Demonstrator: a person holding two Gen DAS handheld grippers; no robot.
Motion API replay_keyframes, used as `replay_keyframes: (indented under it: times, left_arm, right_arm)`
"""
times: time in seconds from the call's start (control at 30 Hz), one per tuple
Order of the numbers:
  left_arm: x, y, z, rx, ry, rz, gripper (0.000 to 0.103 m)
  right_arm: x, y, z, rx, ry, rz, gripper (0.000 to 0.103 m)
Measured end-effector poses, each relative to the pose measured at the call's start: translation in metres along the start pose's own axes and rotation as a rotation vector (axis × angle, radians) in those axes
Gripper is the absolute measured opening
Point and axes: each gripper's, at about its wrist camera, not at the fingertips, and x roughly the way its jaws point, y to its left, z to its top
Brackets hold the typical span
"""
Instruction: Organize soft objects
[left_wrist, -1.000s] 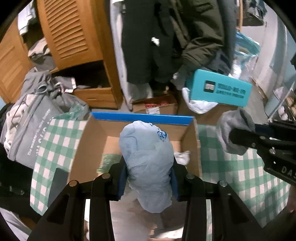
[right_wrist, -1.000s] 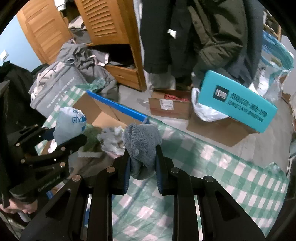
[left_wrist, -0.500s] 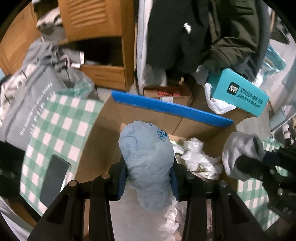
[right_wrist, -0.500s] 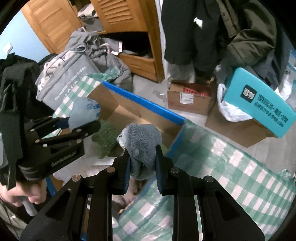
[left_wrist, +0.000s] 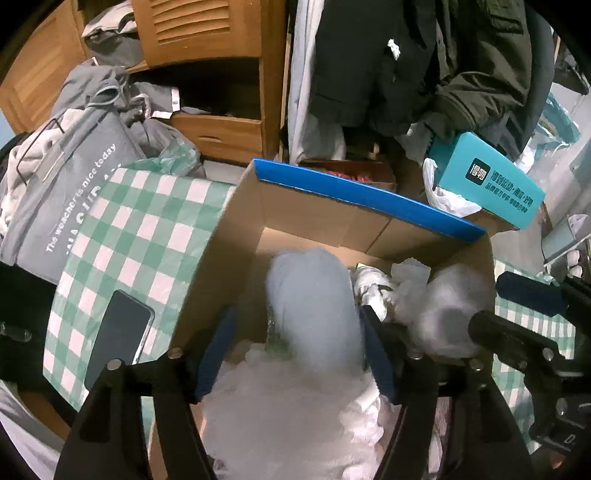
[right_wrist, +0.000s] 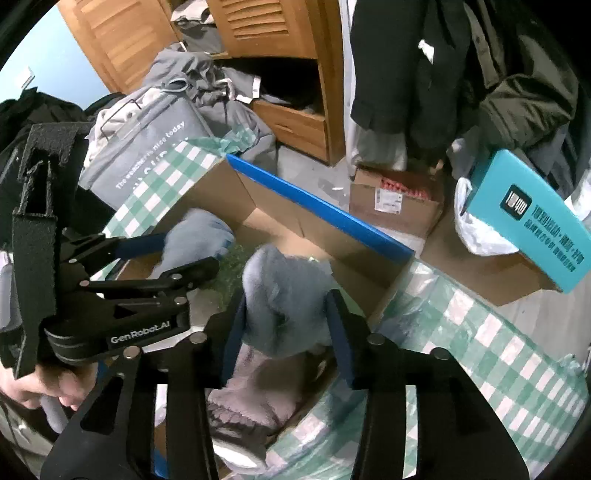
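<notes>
Both my grippers had come over the cardboard box (left_wrist: 236, 236), left gripper (left_wrist: 295, 332) jaws opening around pale blue bundle (left_wrist: 314, 306), right gripper (right_wrist: 284, 317) jaws opening around grey sock ball (right_wrist: 284, 295), pads clear of both.

Both our tongs point steeply down, side by side: left tongs (left_wrist: 297, 347) opening, pads wide of the bundle between them; right tongs (right_wrist: 286, 321) opening too, pads parting from theirs.
</notes>
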Motion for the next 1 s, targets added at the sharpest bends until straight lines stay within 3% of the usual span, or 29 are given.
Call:
replay_keyframes:
  times: [0.13, 0.4, 0.67, 1.0]
  left_arm:
    - [-0.012, 0.003, -0.003, 0.007, -0.027, 0.022, 0.079]
    - [-0.042, 0.009, -0.019, 0.012, -0.066, 0.016, 0.079]
    - [-0.087, 0.005, -0.038, 0.022, -0.164, -0.01, 0.085]
    - [-0.122, -0.002, -0.074, 0.033, -0.215, -0.072, 0.09]
  right_arm:
    - [-0.008, 0.007, -0.002, -0.025, -0.013, -0.017, 0.059]
    - [-0.037, 0.018, -0.009, -0.049, -0.07, -0.076, 0.065]
    - [-0.087, 0.028, -0.028, -0.034, -0.145, -0.09, 0.067]
    - [-0.14, 0.032, -0.058, -0.003, -0.236, -0.127, 0.068]
